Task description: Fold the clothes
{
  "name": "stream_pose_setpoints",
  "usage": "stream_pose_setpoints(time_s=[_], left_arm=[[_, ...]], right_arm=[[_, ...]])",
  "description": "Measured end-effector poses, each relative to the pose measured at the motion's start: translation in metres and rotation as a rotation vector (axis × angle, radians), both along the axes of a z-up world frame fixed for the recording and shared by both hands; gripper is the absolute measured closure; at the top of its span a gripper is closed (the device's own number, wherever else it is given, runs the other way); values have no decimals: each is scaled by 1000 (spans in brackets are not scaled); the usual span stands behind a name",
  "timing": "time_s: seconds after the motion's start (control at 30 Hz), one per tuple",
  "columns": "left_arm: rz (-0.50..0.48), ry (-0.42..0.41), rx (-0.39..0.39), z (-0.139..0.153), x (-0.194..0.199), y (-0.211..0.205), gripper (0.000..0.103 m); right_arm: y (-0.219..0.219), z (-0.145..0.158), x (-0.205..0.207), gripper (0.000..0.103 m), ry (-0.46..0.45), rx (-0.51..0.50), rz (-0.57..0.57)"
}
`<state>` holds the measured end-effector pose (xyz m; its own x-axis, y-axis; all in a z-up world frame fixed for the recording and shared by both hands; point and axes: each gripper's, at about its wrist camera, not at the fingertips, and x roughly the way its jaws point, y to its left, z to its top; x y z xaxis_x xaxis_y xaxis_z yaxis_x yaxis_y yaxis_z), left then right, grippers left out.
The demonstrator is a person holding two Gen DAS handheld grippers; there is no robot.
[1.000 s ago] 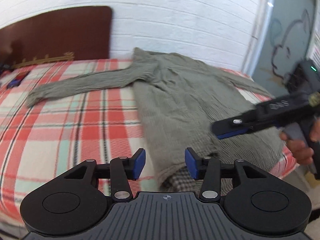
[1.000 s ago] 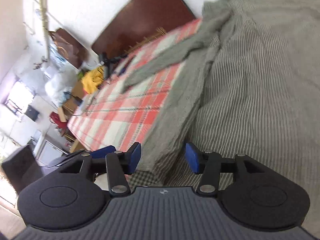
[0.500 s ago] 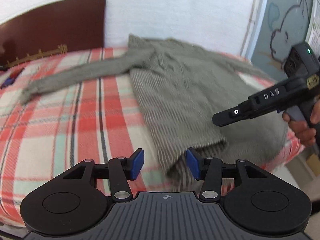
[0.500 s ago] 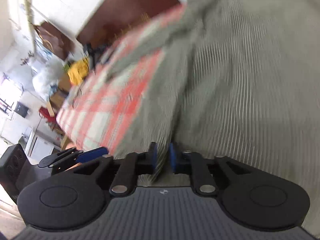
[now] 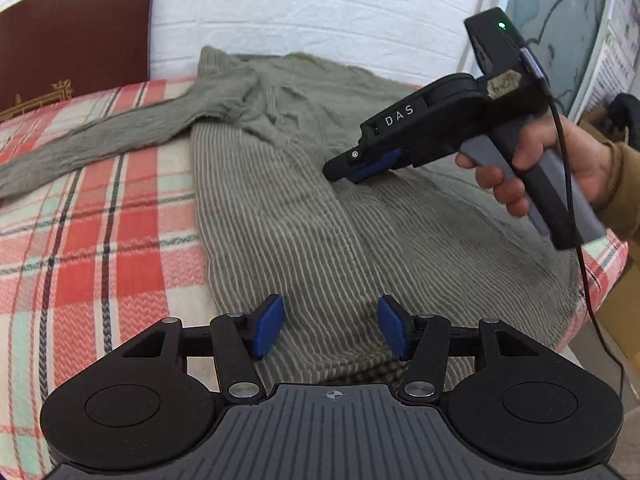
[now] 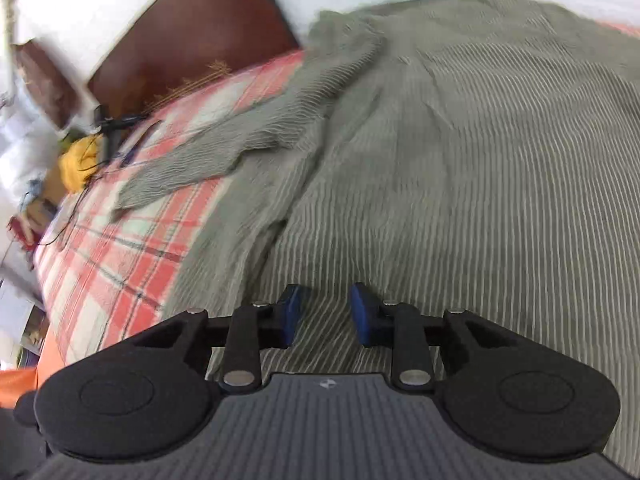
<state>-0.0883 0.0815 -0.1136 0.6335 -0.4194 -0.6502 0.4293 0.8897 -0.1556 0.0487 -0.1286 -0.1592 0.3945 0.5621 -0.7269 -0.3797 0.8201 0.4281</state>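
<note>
A grey ribbed sweater (image 5: 300, 208) lies flat on the plaid bedspread (image 5: 100, 240), with one sleeve (image 5: 100, 140) stretched out to the left. My left gripper (image 5: 330, 328) is open just above the sweater's near hem, nothing pinched between its blue pads. A hand holds my right gripper (image 5: 348, 164) low over the middle of the sweater's body. In the right wrist view the right gripper (image 6: 326, 314) has its jaws opening over the ribbed sweater (image 6: 460, 160), which lies under them ungripped. The sleeve (image 6: 192, 160) reaches left there.
A dark brown headboard (image 5: 72, 32) stands against the white brick wall behind the bed. The bed's right edge (image 5: 612, 248) drops off near the hand, where a black cable hangs. Yellow clutter (image 6: 76, 164) and cables lie beyond the bedspread (image 6: 112, 248) at the far left.
The right gripper has travelled from the hem up over the sweater's middle; its jaws pinched shut, then parted again. The left gripper moved forward over the hem.
</note>
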Motion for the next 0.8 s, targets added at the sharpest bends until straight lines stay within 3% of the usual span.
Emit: stream_pose_setpoints(time_s=[0.13, 0.23, 0.37, 0.43, 0.57, 0.8], left_arm=[[2, -86, 0, 24, 19, 1, 28], [16, -131, 4, 36, 44, -2, 28], [12, -119, 9, 30, 77, -11, 28], [11, -97, 11, 26, 92, -15, 28], [-6, -64, 19, 18, 115, -19, 28], [-56, -17, 15, 3, 136, -22, 26]], right_arm=[[5, 54, 31, 67, -182, 10, 37], [24, 90, 73, 51, -333, -5, 90], [61, 107, 141, 48, -490, -131, 178], [80, 102, 180, 48, -485, -206, 229], [107, 85, 243, 48, -423, -237, 293], [130, 49, 298, 48, -261, -209, 372]])
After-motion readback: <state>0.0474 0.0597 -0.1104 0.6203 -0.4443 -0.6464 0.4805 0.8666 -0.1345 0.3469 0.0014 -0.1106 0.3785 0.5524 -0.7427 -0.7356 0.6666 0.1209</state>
